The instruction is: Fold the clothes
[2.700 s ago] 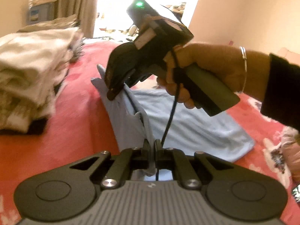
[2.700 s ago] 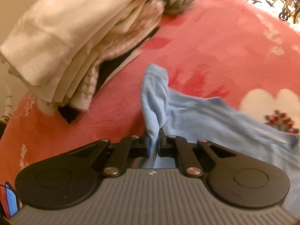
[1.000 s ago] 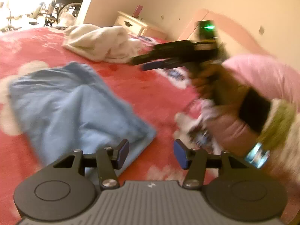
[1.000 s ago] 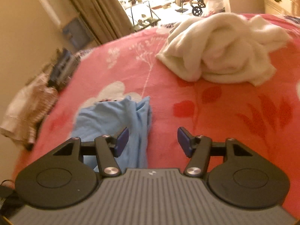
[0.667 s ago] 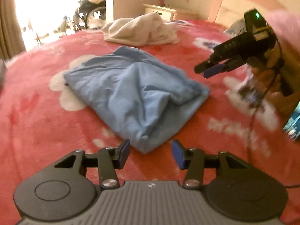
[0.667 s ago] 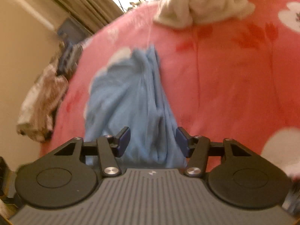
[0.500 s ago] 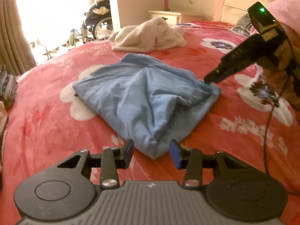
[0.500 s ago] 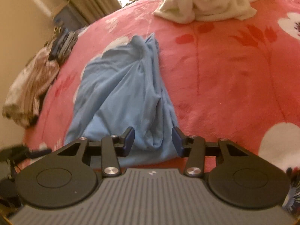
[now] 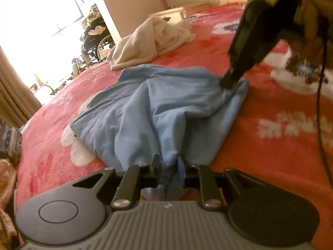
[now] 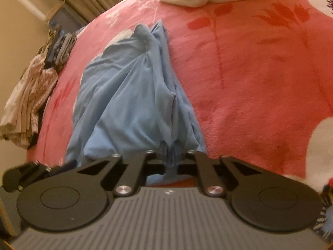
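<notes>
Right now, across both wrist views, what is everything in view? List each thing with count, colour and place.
Garment: one, light blue, crumpled mid-bed.
Towel: one, cream, bunched beyond the garment.
Clothes stack: one, mixed beige and dark, at the bed's edge.
Blanket: one, red with white flowers, covering the bed.
Wheelchair: one, dark, by the bright doorway.
Left gripper: black, nearly shut around the garment's near corner.
Right gripper: black, shut on another corner.

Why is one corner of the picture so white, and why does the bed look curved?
Left wrist view: daylight through the window overexposes that corner; the right gripper is dark and blurred. Right wrist view: the fisheye lens bows the red bedspread; its edges are soft.
</notes>
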### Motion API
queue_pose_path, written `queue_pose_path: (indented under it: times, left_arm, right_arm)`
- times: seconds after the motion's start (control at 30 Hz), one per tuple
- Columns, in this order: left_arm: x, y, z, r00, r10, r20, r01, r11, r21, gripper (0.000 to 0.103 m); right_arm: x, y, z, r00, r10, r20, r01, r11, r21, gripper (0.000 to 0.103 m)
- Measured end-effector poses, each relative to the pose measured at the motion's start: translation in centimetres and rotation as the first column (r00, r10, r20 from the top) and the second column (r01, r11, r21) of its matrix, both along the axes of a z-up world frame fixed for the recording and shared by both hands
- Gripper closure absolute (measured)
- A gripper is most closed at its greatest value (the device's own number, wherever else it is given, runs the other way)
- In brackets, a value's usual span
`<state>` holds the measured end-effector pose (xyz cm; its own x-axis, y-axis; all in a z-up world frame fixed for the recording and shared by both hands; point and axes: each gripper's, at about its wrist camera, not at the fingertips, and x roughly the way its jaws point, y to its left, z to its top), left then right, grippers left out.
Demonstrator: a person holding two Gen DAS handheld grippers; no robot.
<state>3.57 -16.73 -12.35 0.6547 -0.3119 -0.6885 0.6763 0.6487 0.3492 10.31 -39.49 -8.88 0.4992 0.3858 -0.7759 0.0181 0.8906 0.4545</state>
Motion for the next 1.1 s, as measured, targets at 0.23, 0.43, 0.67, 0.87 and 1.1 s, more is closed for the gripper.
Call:
queue_pose_path:
  times: [0.23,0.43,0.67,0.87,1.1]
  left_arm:
    - [-0.9,0.6,0.0,0.997,-0.007,0.08,0.003,0.999,0.04,0.1]
    - [-3.6,0.9,0.8,0.983,-0.114,0.141,0.102,0.991,0.09,0.101]
    - [-3.7,0.6,-0.3,0.983,-0.159,0.096,0.145,0.979,0.14,0.101]
    - [-4.4,1.6,-0.7,0.987,-0.15,0.052,0.142,0.981,0.131,0.093]
    - [-4.5,3.8,0.7,0.997,-0.026,0.069,0.02,0.996,0.087,0.084]
  right_arm:
    - [-0.1,-0.3,1.5,0.999,-0.013,0.034,0.014,0.999,-0.046,0.1]
    - [-0.8,-0.6,2.5,0.999,0.004,0.032,-0.001,0.994,-0.106,0.1]
    - [-1.2,-0.5,2.5,0.999,0.029,0.026,-0.025,0.987,-0.16,0.1]
    - [-0.9,-1.1,0.1,1.0,0.012,0.001,-0.011,0.987,-0.162,0.095]
    - [-2.1,-3.3,2.2,0.996,-0.07,0.051,0.071,0.997,-0.023,0.074]
